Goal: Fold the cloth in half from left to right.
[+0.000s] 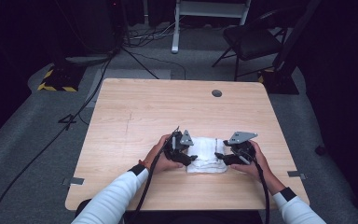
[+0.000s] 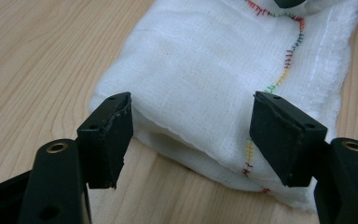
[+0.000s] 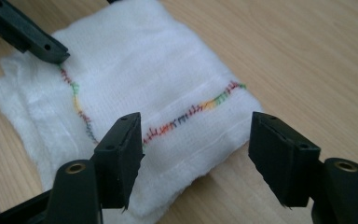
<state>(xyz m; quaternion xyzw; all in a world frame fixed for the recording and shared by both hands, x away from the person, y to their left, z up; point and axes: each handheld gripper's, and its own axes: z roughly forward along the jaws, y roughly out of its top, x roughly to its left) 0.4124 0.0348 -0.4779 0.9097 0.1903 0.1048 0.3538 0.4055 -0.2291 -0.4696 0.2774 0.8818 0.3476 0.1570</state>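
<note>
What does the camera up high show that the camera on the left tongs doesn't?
High view alone: the whole wooden table, both hands, a black chair and cables on the floor behind.

Left gripper view alone: the rainbow stitching along the cloth's hem and its folded layers at the near edge.

Both: the folded white cloth lying on the table, with the left tongs open at its edge, not gripping it.

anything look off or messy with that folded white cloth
Nothing is damaged or spilled. The folded white gauze cloth with rainbow stitching lies flat on the light wooden table, but its layers are not squared up: in the left gripper view a lower layer pokes out past the top one at the near edge.
</note>
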